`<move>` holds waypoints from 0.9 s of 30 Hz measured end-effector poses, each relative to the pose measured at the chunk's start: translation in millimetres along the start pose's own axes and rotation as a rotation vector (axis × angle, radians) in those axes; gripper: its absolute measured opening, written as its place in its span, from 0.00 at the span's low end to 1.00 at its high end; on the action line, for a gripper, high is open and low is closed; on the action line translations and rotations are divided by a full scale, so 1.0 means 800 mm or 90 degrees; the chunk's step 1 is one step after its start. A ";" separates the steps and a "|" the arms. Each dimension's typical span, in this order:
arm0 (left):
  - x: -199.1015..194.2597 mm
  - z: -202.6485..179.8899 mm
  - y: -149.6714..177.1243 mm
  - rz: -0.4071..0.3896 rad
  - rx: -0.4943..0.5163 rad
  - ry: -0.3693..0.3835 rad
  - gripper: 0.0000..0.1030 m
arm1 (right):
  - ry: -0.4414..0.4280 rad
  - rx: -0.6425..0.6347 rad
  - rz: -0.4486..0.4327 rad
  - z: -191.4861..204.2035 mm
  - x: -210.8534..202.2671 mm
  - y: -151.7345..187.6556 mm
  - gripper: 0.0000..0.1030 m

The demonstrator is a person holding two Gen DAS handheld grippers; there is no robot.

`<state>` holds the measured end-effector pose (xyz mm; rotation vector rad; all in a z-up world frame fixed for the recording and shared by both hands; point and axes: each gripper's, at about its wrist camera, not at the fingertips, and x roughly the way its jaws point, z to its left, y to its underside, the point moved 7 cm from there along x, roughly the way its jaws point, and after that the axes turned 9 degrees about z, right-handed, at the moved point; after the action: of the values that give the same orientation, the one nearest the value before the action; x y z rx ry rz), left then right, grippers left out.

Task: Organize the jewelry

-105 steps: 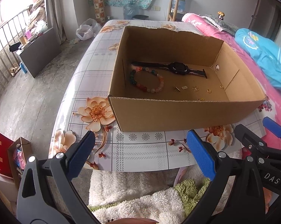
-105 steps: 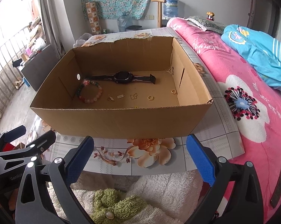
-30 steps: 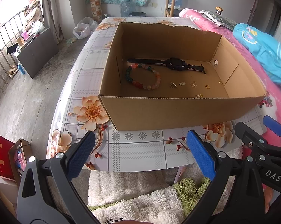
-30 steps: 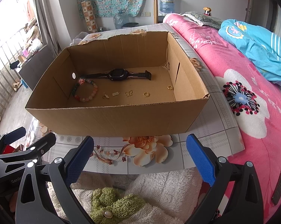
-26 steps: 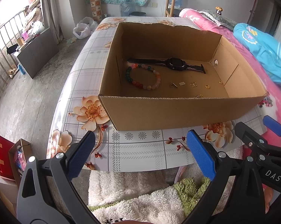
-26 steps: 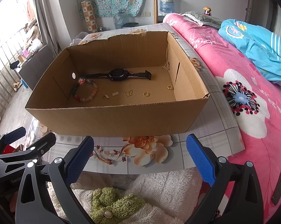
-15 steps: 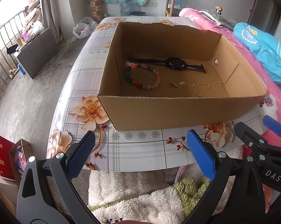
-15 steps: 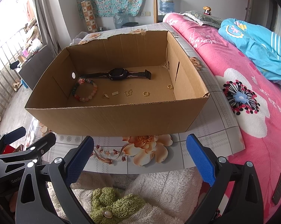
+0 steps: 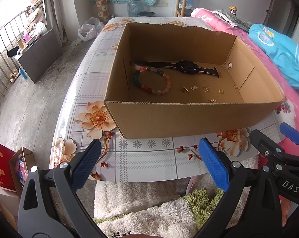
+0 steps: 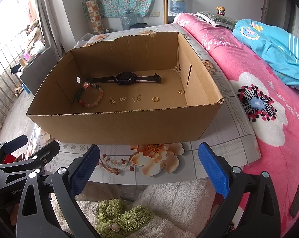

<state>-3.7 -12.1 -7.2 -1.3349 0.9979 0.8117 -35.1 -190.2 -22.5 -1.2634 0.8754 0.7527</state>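
Observation:
An open cardboard box [image 9: 189,119] [image 10: 119,127] stands on the floral table. On its floor lie a dark wristwatch [image 9: 186,67] [image 10: 125,78], a multicoloured bead bracelet [image 9: 151,81] [image 10: 90,97], several small gold charms [image 9: 194,88] [image 10: 122,99] and gold rings [image 9: 221,90] [image 10: 155,99]. My left gripper [image 9: 149,164] hangs open in front of the box, over the table's near edge, with nothing between its blue pads. Beside it, my right gripper [image 10: 148,166] is open and empty too. Both are well short of the jewelry.
A bed with a pink floral blanket [image 10: 268,99] and a blue quilt [image 10: 272,47] runs along the table's right side. A white and green fleece garment [image 10: 129,208] is below the grippers. On the left are the floor, a dark cabinet [image 9: 40,55] and bags [image 9: 8,166].
Since 3.5 s ago both views have shifted slightly, so the box sits a little further left in frame. Over the last second nothing has visibly moved. Both grippers stay open.

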 end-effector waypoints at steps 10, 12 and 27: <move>0.001 0.001 0.000 0.003 -0.001 0.001 0.92 | 0.000 0.000 0.001 0.000 0.000 0.000 0.94; 0.001 0.001 0.000 0.003 -0.001 0.001 0.92 | -0.001 0.000 0.001 0.000 0.000 -0.001 0.94; 0.001 0.002 -0.001 0.004 -0.001 0.000 0.92 | -0.001 0.001 0.003 0.003 0.002 0.002 0.94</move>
<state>-2.8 -10.6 -7.6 -1.3339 1.0023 0.8163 -35.3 -187.9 -24.2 -1.2600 0.8769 0.7566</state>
